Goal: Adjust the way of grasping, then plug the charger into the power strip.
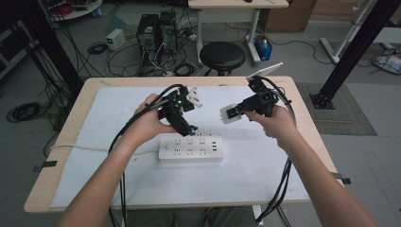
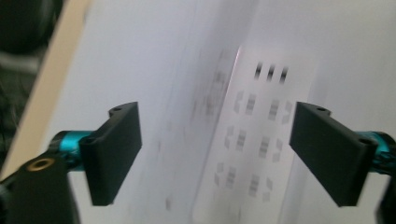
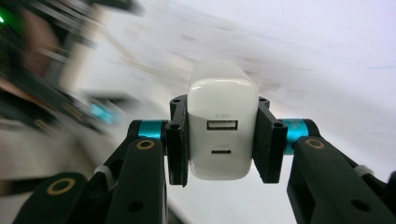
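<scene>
High view: R tool [image 1: 227,115] clamped on white USB charger [image 1: 230,114], held above desk [image 1: 302,94], just beyond power strip [image 1: 190,148]. L tool [image 1: 189,131] jaws wide apart, empty, hovering over strip's far-left edge on white mat [image 1: 118,109].

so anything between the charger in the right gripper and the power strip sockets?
Nothing lies on the power strip itself, but the open left gripper hangs at its near-left sockets, roughly between it and the white charger clamped in the right gripper. The strip's right half looks unobstructed.
</scene>
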A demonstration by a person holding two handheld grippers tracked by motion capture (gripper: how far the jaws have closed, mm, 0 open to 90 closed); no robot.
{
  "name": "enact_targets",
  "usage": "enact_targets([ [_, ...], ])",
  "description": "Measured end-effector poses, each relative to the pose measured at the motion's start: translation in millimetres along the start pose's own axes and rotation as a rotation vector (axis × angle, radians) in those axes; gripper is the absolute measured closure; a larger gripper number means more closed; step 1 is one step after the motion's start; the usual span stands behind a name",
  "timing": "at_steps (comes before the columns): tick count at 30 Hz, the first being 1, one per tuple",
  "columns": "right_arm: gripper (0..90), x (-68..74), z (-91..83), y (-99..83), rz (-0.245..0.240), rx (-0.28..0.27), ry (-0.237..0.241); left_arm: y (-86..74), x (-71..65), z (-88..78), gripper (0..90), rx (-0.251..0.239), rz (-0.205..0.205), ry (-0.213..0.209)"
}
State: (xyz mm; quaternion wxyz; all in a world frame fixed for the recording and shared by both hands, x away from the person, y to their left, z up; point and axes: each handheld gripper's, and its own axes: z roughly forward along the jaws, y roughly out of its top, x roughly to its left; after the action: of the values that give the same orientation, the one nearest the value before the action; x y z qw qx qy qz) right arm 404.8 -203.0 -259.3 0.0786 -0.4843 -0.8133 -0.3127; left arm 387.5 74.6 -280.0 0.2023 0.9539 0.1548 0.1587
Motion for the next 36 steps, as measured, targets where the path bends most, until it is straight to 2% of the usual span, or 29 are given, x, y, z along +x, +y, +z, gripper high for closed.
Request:
enact_targets([
  [1,61.9,-2.2,-6.8,0.0,-0.064,0.029,-0.086,-12.6,8.0,-2.0,12.4,0.081,-0.042,0.016],
  [2,61.9,-2.2,-9.6,-0.1,-0.105,0.047,-0.146,-19.5,12.4,-4.0,12.4,0.115,-0.066,0.014],
  [3,61.9,-2.2,-9.6,-0.1,-0.105,0.047,-0.146,-19.5,12.4,-4.0,12.4,0.115,-0.066,0.014],
  [4,61.9,-2.1,-11.9,0.3,-0.141,0.080,-0.204,-26.2,16.9,-6.4,12.4,0.139,-0.097,0.007],
  [5,61.9,-2.6,-14.8,0.6,-0.202,0.125,-0.278,-38.3,25.1,-12.9,12.4,0.194,-0.156,-0.009],
  [6,61.9,-3.2,-16.5,0.8,-0.234,0.150,-0.307,-38.3,25.1,-12.9,12.4,0.194,-0.156,-0.009],
  [7,61.9,-3.4,-18.4,0.9,-0.246,0.160,-0.329,-50.0,32.6,-19.0,12.4,0.246,-0.212,-0.027],
  [8,61.9,-3.4,-18.4,0.9,-0.246,0.160,-0.329,-50.0,32.6,-19.0,12.4,0.246,-0.212,-0.027],
  [9,61.9,-3.6,-19.6,0.8,-0.265,0.169,-0.347,-55.6,35.9,-21.8,12.4,0.273,-0.235,-0.026],
  [10,61.9,-5.1,-22.9,0.8,-0.290,0.196,-0.387,-62.6,40.2,-25.3,12.4,0.300,-0.255,-0.020],
  [11,61.9,-5.1,-22.9,0.8,-0.290,0.196,-0.387,-66.5,42.6,-27.4,12.4,0.314,-0.266,-0.020],
  [12,61.9,-7.2,-25.3,0.0,-0.321,0.226,-0.421,-77.2,47.4,-31.5,12.4,0.335,-0.293,-0.025],
  [14,61.8,-8.8,-27.3,-1.8,-0.345,0.246,-0.443,-88.9,52.9,-33.8,12.4,0.373,-0.307,-0.020],
  [15,61.9,-9.9,-28.1,-2.9,-0.354,0.252,-0.447,-88.9,52.9,-33.8,12.4,0.373,-0.307,-0.020],
  [16,61.8,-11.4,-29.4,-4.0,-0.363,0.259,-0.456,-101.2,58.2,-34.2,12.4,0.406,-0.338,-0.006],
  [18,61.8,-12.7,-31.9,-6.1,-0.371,0.271,-0.471,-111.9,63.3,-35.3,12.4,0.420,-0.369,-0.008],
  [19,61.8,-13.5,-33.1,-7.2,-0.373,0.275,-0.472,-115.9,64.8,-35.6,12.4,0.418,-0.383,-0.010],
  [22,61.8,-13.8,-35.9,-9.2,-0.383,0.286,-0.472,-120.8,66.6,-37.4,12.4,0.411,-0.389,-0.011],
  [26,61.7,-12.3,-37.3,-9.9,-0.398,0.285,-0.453,-121.5,65.1,-46.1,12.4,0.364,-0.411,0.001],
  [29,61.7,-7.9,-34.6,-8.5,-0.440,0.297,-0.427,-120.1,61.8,-51.2,12.4,0.332,-0.395,-0.015],
  [32,61.7,-2.2,-28.3,-4.3,-0.477,0.313,-0.432,-120.6,58.3,-55.3,12.3,0.318,-0.379,-0.025],
  [33,61.8,1.4,-22.3,-0.4,-0.500,0.315,-0.422,-121.6,56.7,-55.9,12.3,0.307,-0.392,-0.021],
  [36,61.7,3.6,-16.9,2.4,-0.522,0.324,-0.408,-123.8,53.9,-57.2,12.3,0.303,-0.390,-0.014],
])
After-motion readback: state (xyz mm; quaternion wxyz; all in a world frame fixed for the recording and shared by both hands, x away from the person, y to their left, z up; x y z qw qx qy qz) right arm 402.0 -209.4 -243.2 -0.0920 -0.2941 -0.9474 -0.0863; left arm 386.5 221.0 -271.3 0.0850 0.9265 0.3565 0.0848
